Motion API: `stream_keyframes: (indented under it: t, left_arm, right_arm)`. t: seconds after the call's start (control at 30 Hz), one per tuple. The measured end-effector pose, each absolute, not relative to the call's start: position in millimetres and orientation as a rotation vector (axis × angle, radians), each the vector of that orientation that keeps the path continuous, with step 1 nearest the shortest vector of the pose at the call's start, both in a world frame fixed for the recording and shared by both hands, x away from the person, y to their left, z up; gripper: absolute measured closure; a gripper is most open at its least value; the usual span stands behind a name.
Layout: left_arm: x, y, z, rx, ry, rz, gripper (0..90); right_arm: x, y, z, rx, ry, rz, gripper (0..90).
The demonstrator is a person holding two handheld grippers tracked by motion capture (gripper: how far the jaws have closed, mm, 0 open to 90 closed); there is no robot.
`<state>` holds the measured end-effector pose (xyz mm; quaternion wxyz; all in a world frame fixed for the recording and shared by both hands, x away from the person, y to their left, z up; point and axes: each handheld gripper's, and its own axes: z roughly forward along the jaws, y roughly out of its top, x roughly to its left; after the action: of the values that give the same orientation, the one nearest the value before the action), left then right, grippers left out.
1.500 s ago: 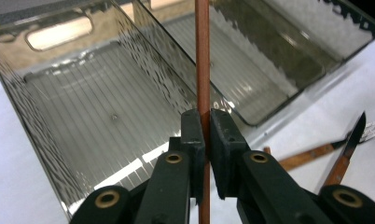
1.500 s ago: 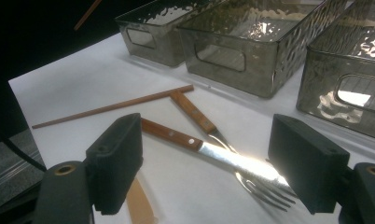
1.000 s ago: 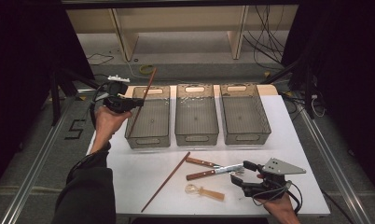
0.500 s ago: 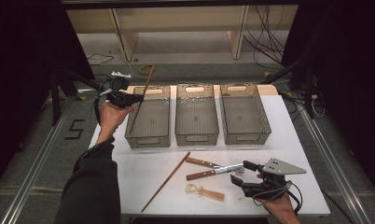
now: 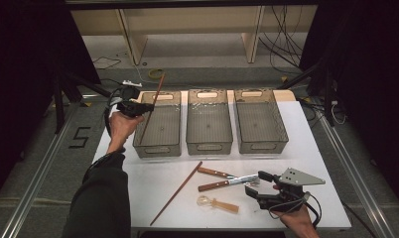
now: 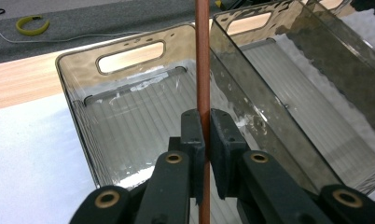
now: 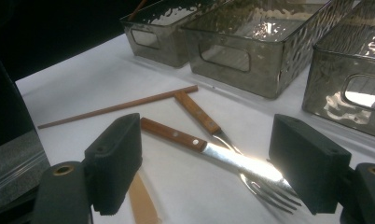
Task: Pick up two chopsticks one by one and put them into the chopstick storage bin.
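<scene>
My left gripper (image 5: 139,107) is shut on a brown chopstick (image 5: 153,101), holding it tilted, upper end away from me, over the left grey bin (image 5: 157,148). In the left gripper view the chopstick (image 6: 203,65) runs up between the closed pads of the left gripper (image 6: 204,135), above the bin's ribbed floor (image 6: 129,121). My right gripper (image 5: 254,182) stands open near the table's front right, just right of a wood-handled fork (image 5: 226,183). In the right gripper view the fork (image 7: 209,150) lies between the spread jaws of the right gripper (image 7: 206,161).
A second chopstick (image 5: 177,192), another wood-handled utensil (image 5: 215,172) and a small pale spoon-like piece (image 5: 218,203) lie on the white table. The middle bin (image 5: 209,145) and right bin (image 5: 261,143) stand in a row beyond them.
My left hand has shifted slightly right, carrying the chopstick further over the left bin. The right gripper has stayed put.
</scene>
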<state>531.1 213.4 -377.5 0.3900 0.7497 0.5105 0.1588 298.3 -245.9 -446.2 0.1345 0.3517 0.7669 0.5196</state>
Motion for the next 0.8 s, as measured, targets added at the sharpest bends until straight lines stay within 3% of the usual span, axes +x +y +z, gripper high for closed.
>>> stream_keyframes:
  t: [0.8]
  left_arm:
    - [535.8, 203.1, -404.0, 1.978, 1.334, 0.382, 83.7]
  right_arm:
    - [298.1, -246.4, -446.0, 1.024, 2.221, 1.514, 26.4]
